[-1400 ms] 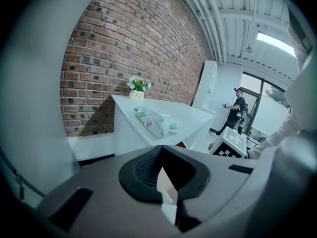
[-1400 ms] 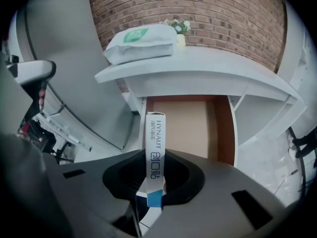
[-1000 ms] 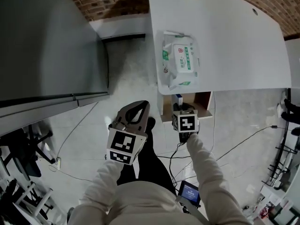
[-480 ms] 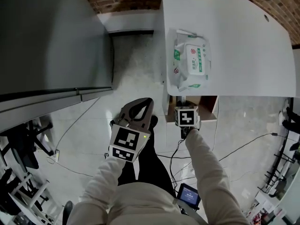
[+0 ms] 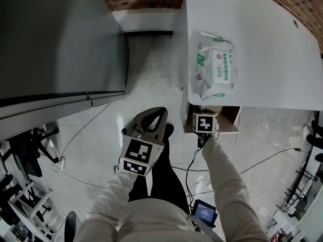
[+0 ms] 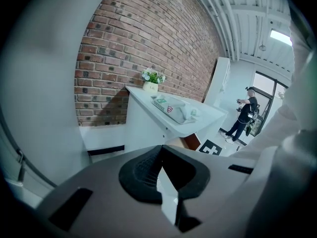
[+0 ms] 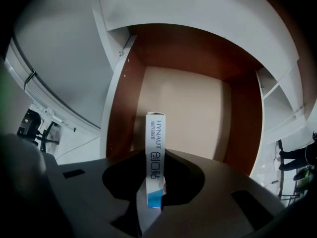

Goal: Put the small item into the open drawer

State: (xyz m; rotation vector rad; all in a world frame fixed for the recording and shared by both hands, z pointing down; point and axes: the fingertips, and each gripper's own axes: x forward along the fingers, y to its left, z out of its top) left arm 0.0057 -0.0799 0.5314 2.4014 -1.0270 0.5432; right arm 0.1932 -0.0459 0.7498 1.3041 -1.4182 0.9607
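Note:
The small item is a slim white box with a blue end (image 7: 155, 150). My right gripper (image 7: 154, 168) is shut on it, and the box stands upright between the pads. The gripper points steeply down into the open drawer (image 7: 124, 113), which has brown walls and a pale floor; the box hangs above that floor. In the head view the right gripper's marker cube (image 5: 205, 122) sits over the drawer (image 5: 230, 124) under the white desk's front edge and hides the jaws. My left gripper (image 5: 151, 117) hovers over the floor to the left, shut with nothing in it (image 6: 161, 175).
A pack of wet wipes (image 5: 216, 70) lies on the white desk (image 5: 267, 39), and a flower pot (image 6: 151, 78) stands at its far end. A grey cabinet (image 5: 55, 39) fills the left. Cables (image 5: 242, 168) run over the floor. A person (image 6: 246, 114) stands far off.
My right gripper has sunk with the box towards the open drawer. The left gripper has stayed nearly where it was, still shut.

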